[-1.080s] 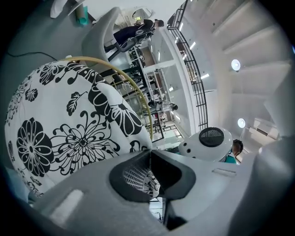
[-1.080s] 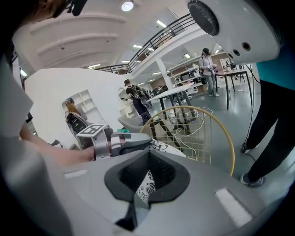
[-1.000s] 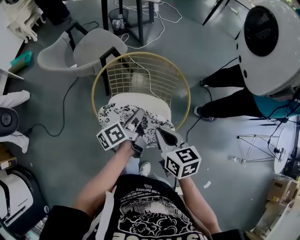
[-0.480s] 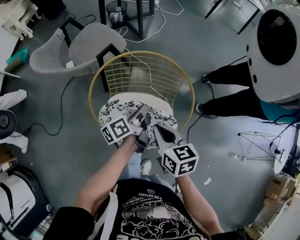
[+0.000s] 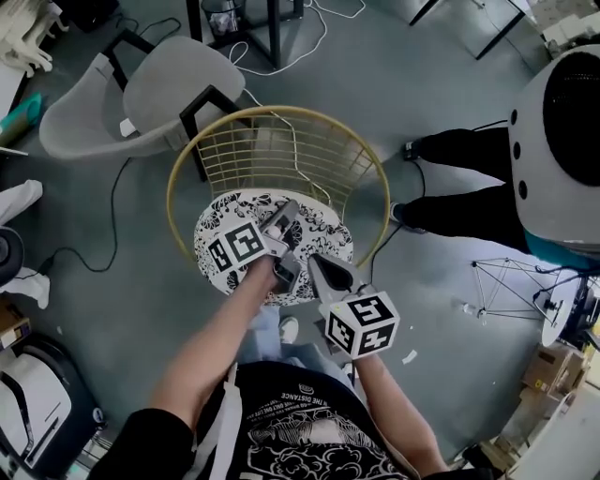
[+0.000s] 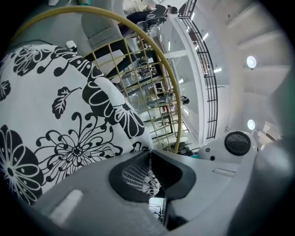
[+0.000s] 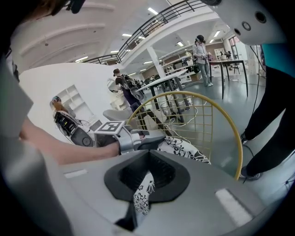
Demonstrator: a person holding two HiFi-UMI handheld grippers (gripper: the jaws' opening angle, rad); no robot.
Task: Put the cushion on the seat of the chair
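The round white cushion (image 5: 322, 228) with black flower print lies over the seat of the gold wire chair (image 5: 281, 112). My left gripper (image 5: 292, 209) reaches across its top; its jaws are opening, with a fold of the fabric (image 6: 69, 129) still pinched between them (image 6: 150, 154). My right gripper (image 5: 315, 262) sits at the near edge, shut on the cushion's hem (image 7: 144, 196). In the right gripper view, the left gripper (image 7: 138, 138) rests on the cushion, in front of the chair's wire back (image 7: 221, 120). The seat itself is hidden.
A grey shell chair (image 5: 141, 94) stands at the back left with black table legs (image 5: 272, 28) behind it. Cables (image 5: 122, 216) run over the floor. A person's dark legs (image 5: 469, 178) and a large white rounded device (image 5: 572, 150) are close on the right.
Both grippers have moved down and forward with the cushion. It now covers the white seat that showed behind it a second ago.
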